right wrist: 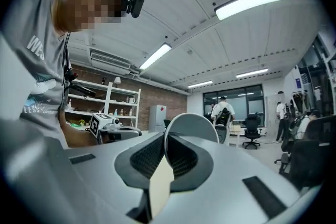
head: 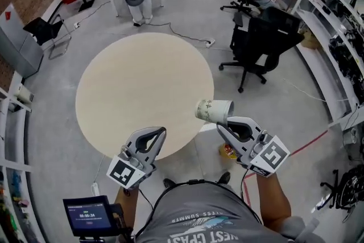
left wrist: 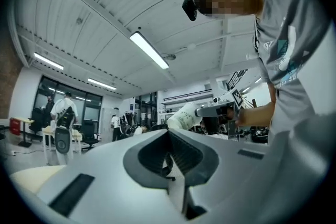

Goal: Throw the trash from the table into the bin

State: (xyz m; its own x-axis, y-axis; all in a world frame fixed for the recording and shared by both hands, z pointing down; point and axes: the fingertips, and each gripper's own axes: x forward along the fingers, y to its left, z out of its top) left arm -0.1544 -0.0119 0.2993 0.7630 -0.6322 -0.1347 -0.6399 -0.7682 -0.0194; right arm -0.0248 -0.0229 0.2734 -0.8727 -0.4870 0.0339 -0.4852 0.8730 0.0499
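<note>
Obs: right tool (head: 223, 123) pinches cup (head: 214, 110) by its wall; left tool (head: 158, 133) closed, empty. Hold grip firm; release only once squarely over bin.

A white paper cup (head: 214, 110) with faint green print stands out against the pale beige round table (head: 142, 88). The left gripper (head: 161, 131) and right gripper (head: 222, 126) are light grey with black-and-white square markings. A thin red line (head: 307, 145) crosses the grey floor (head: 54, 122) near a black chair (head: 261, 42).
</note>
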